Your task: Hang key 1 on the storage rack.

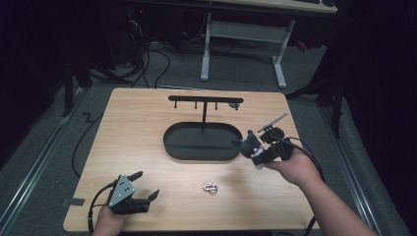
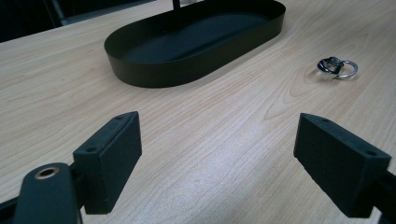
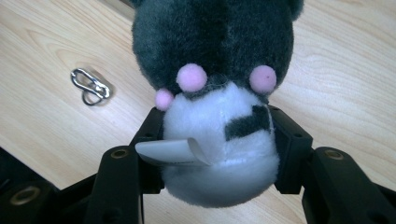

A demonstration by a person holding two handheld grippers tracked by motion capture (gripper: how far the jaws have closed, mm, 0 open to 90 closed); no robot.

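The plush toy (image 3: 217,93), dark grey above and white below with pink dots and a paper tag, sits clamped between the fingers (image 3: 287,140) of the right gripper (image 1: 255,153), held above the table (image 1: 147,123) at the right end of the black oval tray (image 1: 201,141). A rack (image 1: 205,100) stands at the tray's rear. A metal clip (image 1: 211,187) lies on the table in front of the tray. The left gripper (image 1: 142,184) rests near the front left corner, its fingers (image 2: 112,158) wide apart around nothing.

1. Wooden surface (image 1: 147,128), light grain, rectangular.
2. Black oval tray (image 1: 172,142) at centre, a hook stand (image 1: 204,101) rising from it.
3. Metal rings (image 1: 211,188) near the front edge, apart from tray.
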